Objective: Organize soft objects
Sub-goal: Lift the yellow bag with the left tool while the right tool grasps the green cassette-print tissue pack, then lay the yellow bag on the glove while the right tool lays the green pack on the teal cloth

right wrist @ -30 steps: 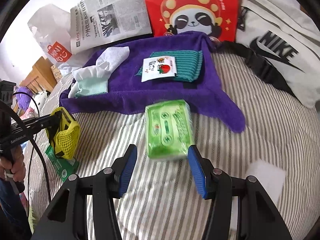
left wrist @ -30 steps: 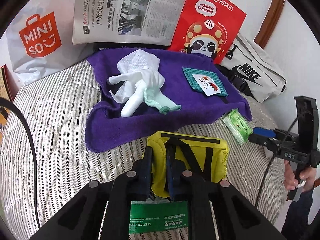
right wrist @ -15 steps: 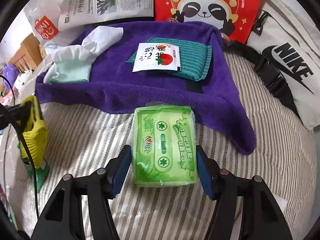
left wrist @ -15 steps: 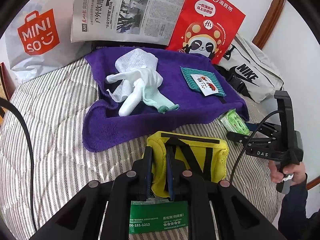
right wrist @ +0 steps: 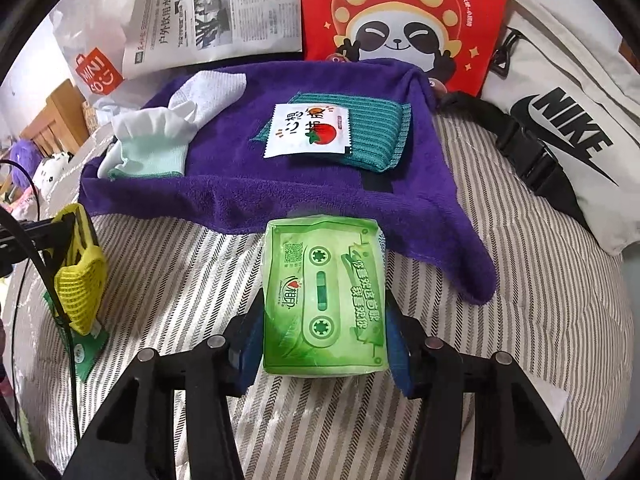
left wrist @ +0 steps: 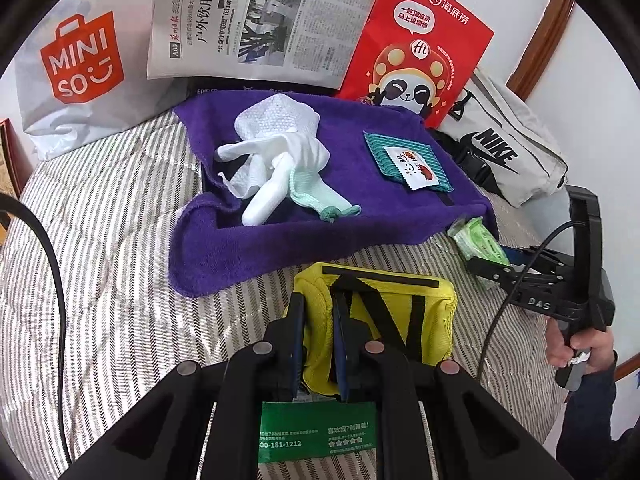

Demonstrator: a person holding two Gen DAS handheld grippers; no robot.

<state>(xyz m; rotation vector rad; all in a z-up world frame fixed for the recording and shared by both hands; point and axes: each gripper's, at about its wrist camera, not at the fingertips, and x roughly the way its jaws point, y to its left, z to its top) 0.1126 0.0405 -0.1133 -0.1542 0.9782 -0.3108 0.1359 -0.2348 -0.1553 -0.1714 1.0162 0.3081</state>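
Observation:
My left gripper is shut on the near edge of a yellow mesh pouch with black straps, which lies on the striped bed. My right gripper is shut on a green tissue pack and holds it in front of a purple towel. The pack also shows in the left wrist view, at the towel's right corner. On the towel lie white gloves, a white cloth and a teal cloth with a white sachet on it.
A Miniso bag, a newspaper, a red panda bag and a white Nike bag stand along the back of the bed. A green card lies under the left gripper.
My right gripper moved forward around the green tissue pack and closed on it. My left gripper stayed shut on the yellow pouch.

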